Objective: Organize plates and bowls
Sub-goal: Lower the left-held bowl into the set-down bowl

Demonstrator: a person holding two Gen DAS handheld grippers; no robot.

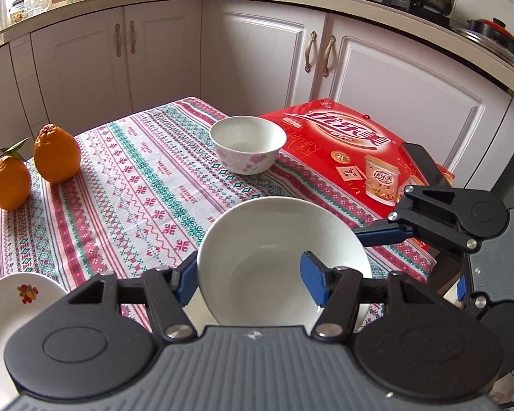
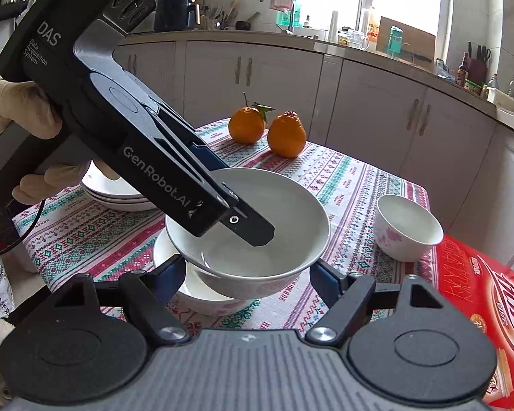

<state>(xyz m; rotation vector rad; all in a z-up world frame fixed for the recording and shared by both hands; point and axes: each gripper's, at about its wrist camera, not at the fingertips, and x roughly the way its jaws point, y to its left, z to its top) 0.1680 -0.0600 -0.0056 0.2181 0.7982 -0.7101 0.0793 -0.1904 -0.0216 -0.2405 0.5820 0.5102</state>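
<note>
Gripping the wide white ceramic bowl [image 1: 284, 257] by its rim, the left gripper [image 1: 253, 281] holds it above a second bowl [image 2: 195, 284]; the right gripper [image 2: 246, 274] hangs unclenched. Tilt could slip the rim free.

Glossy ceramic bowl [image 1: 284, 257]; woven cloth tablecloth [image 1: 126, 198]; shiny cardboard box [image 1: 353, 157].

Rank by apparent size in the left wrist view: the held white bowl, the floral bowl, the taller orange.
1. Held white bowl, largest, though it is nearest the camera, which inflates it.
2. Floral bowl.
3. Taller orange, smallest, though close to the floral bowl.
</note>
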